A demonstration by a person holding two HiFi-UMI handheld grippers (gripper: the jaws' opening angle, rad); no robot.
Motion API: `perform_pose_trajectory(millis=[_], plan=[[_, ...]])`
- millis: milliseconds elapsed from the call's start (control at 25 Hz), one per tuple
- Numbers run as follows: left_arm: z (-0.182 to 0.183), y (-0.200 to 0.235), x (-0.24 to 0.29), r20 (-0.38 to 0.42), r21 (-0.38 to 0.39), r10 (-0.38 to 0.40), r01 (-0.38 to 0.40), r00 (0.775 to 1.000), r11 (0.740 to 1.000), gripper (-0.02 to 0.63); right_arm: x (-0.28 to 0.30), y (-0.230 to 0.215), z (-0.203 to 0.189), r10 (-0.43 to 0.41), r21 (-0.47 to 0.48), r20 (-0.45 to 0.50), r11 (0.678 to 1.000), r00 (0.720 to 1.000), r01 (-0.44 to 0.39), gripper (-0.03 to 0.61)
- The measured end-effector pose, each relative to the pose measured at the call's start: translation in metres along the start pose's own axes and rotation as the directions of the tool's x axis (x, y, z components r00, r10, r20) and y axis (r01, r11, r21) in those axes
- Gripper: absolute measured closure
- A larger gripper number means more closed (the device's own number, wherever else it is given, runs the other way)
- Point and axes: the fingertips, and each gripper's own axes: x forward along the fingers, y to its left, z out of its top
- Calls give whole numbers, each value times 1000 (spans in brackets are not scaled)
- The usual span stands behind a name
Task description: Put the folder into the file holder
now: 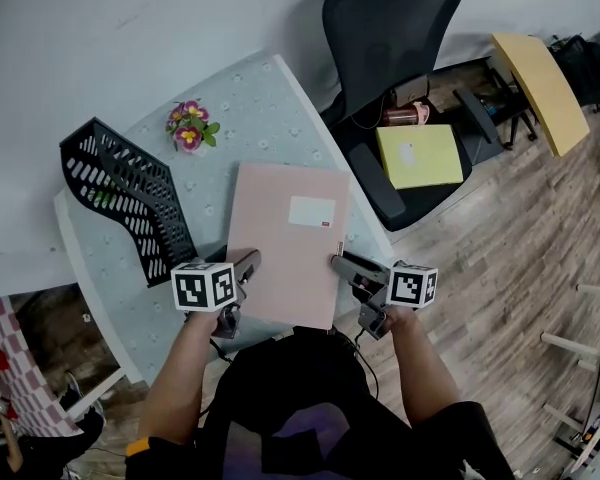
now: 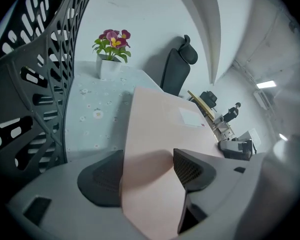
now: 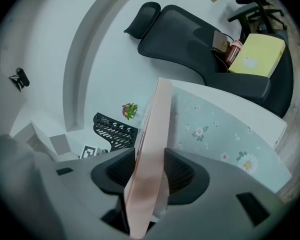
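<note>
- Folder, pink, lies flat on the worktop in the head view, its near end over the front edge. The black holder stands just to its left, empty as far as I can see.
- Same view: the left tongs meet the folder's left edge and the right tongs its right edge. I judge the step to be taking hold of the folder, which is not yet lifted.
- Left gripper view: the left tongs are clamped on the folder, one pad under the sheet and one on top. The holder rises close on the left.
- Right gripper view: the right tongs straddle the folder's edge, jaws part-way apart. The pads sit close to both faces, but a pale sliver shows beside one, so I judge they are not yet pressing.
- Next move, as I judge it: close the right tongs firmly, lift, turn the folder on edge and carry it left into a slot of the holder.
</note>
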Motion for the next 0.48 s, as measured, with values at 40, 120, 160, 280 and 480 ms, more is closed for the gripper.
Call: perform_pose_trajectory(millis=[40, 120, 160, 280, 480], plan=[[-1, 0, -1, 3, -13, -9, 9, 1000, 1000, 308, -1, 3, 2, 7, 2, 8, 1000, 1000, -7, 383], [-3, -1, -1, 13, -48, -29, 29, 1000, 998, 308, -4, 8, 9, 28, 21, 50, 999, 998, -29, 383], [-3, -2, -2, 20, -71, -44, 45, 999, 996, 308, -6, 13, 14, 48, 32, 82, 998, 996, -50, 383], [-2, -11, -3, 60, -134, -107, 114, 993, 984, 308, -7, 32, 29, 111, 40, 172, 992, 979, -120, 382], [-8, -21, -3, 101, -187, -166, 182, 981, 965, 308, 5, 50, 20, 99, 54, 169, 992, 981, -110, 370]])
